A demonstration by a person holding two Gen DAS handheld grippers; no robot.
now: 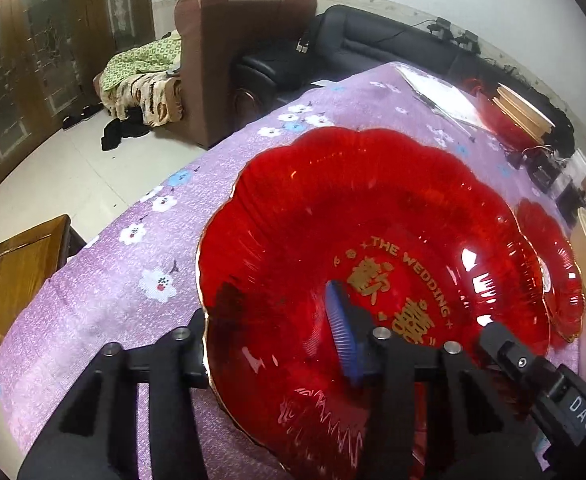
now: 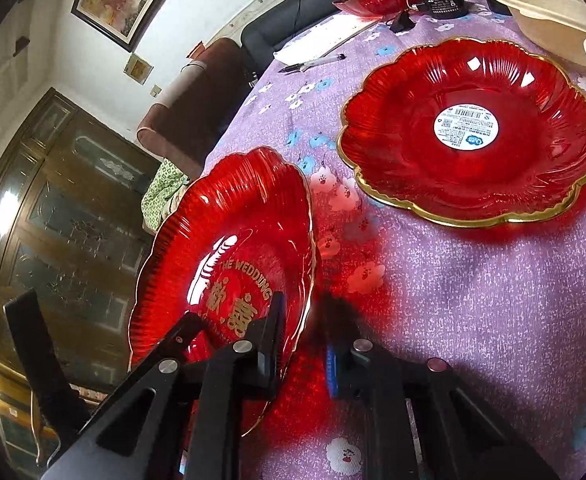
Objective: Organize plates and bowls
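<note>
Plate rim clamped between both tongs.

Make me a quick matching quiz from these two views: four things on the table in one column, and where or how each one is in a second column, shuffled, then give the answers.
Things:
1. wedding plate
2. sticker plate
3. pen
4. beige bowl

States:
A. lies beside white paper
B. flat on the purple cloth
C. tilted, rim gripped by both grippers
D. at the far right table edge

Pairs: 1-C, 2-B, 3-A, 4-D
</note>
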